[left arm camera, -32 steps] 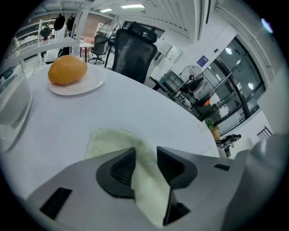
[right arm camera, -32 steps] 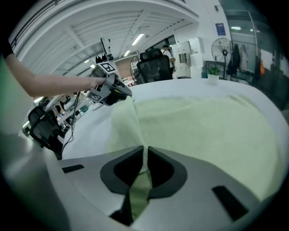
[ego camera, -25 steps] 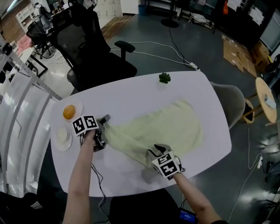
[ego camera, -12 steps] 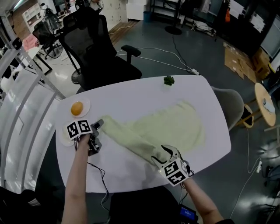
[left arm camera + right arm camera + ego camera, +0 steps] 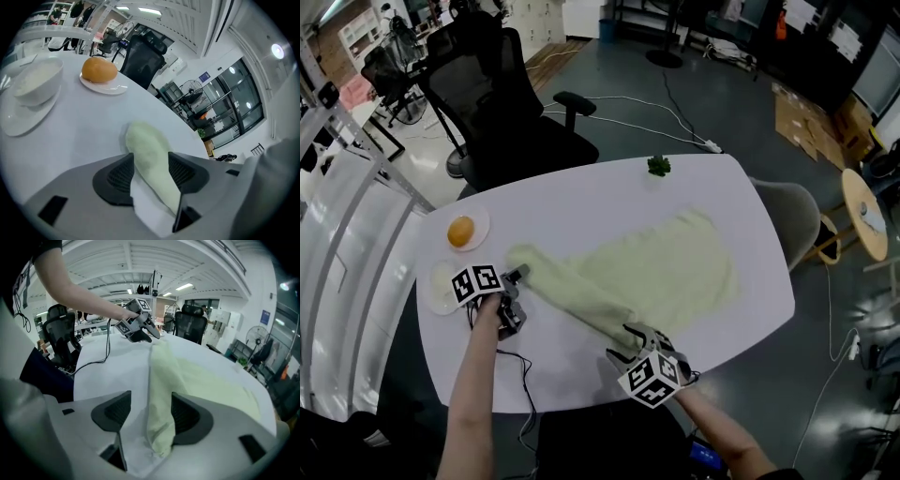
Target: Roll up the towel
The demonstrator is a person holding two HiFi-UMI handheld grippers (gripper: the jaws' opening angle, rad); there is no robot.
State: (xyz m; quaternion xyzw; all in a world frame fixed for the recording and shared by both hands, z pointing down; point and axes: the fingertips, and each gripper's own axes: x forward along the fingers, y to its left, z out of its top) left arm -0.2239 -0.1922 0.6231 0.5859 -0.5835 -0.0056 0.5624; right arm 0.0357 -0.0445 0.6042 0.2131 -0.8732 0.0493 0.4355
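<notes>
Towel (image 5: 675, 272) between both tongs, left tongs (image 5: 150, 159) closing, right tongs (image 5: 151, 397) just opened

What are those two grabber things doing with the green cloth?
A person is rolling up a pale green towel on a white oval table with handheld tongs. The left tongs have just been closing onto one end of the rolled edge. The right tongs have just been opening, the other end lying loose between them.

Head view overhead, gripper views low, close, apparently sharing towel (image 5: 656, 272)
</notes>
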